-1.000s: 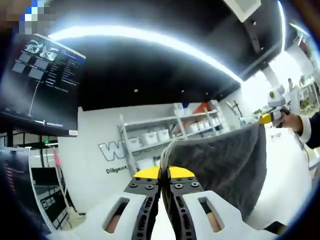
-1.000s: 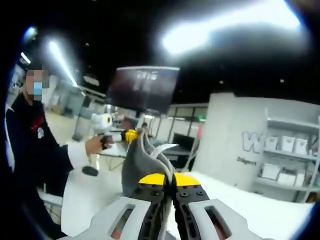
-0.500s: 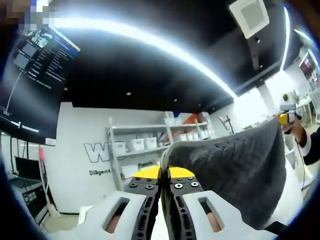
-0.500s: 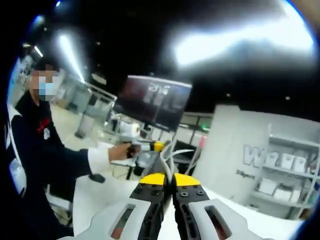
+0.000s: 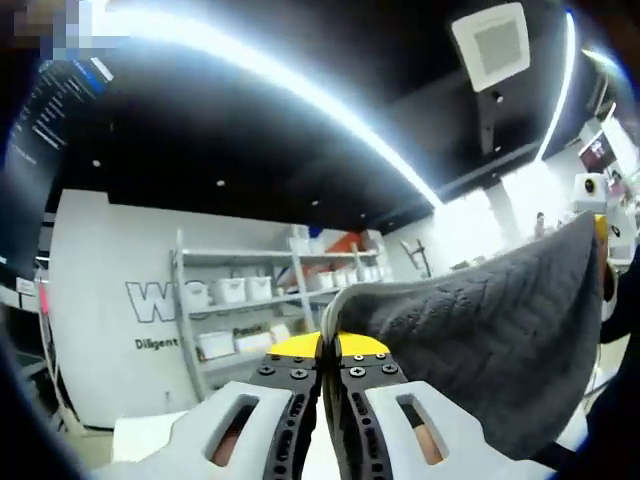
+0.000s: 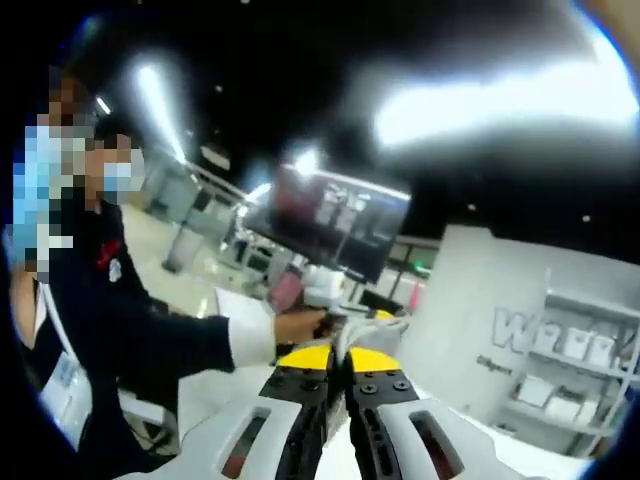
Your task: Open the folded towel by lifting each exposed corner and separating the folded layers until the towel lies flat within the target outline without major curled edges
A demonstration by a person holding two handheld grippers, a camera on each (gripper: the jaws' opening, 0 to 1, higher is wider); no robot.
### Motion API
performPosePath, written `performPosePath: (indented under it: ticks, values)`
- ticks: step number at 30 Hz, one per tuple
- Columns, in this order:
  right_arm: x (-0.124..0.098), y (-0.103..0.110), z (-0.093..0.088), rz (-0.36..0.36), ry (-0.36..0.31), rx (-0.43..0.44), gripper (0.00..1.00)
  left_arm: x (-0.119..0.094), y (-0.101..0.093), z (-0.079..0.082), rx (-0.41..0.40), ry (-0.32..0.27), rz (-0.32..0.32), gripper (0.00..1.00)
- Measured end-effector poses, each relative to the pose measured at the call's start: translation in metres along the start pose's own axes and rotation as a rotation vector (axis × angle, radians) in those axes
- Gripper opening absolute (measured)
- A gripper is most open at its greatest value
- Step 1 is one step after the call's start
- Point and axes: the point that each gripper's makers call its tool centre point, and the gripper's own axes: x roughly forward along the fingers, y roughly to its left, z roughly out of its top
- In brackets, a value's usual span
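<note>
— So, where do the fingers stand?

— In the left gripper view, the left gripper [image 5: 329,345] is clamped tight on an edge of the grey towel [image 5: 480,345]; its yellow tips meet with cloth pinched between them. In the right gripper view, the right gripper [image 6: 337,362] is likewise closed on a bit of pale towel edge [image 6: 372,332] that pokes up above its tips.

— And the towel from there?

— Held in the air, not on the desk. From the left fingers it spreads off to the right as a broad quilted sheet and runs up to the other gripper [image 5: 592,195] at the far right, so its long axis lies stretched between the two hands.

— Which hand is nearer the cloth?

— Neither; each has a corner. I judge the coming move to be lowering that spread span flat, and the outline cannot be made out from here. A shelf rack [image 5: 250,295] stands behind.
</note>
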Motion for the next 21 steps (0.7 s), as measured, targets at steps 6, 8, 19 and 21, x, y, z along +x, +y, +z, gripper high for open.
performPosePath:
  ticks: [6, 8, 19, 21]
  values:
    - [-0.006, 0.006, 0.006, 0.006, -0.002, -0.008, 0.0, 0.028, -0.021, 0.0, 0.007, 0.018, -0.063, 0.03]
    - [-0.008, 0.008, 0.008, 0.004, -0.004, -0.012, 0.0, 0.036, -0.027, -0.001, 0.006, 0.021, -0.083, 0.03]
    - [-0.012, 0.014, 0.016, 0.0, -0.007, -0.015, 0.0, 0.073, -0.053, -0.004, -0.092, -0.019, -0.216, 0.03]
    - [-0.012, 0.017, 0.016, -0.001, -0.006, -0.014, 0.0, 0.079, -0.055, -0.004, -0.113, -0.029, -0.237, 0.03]
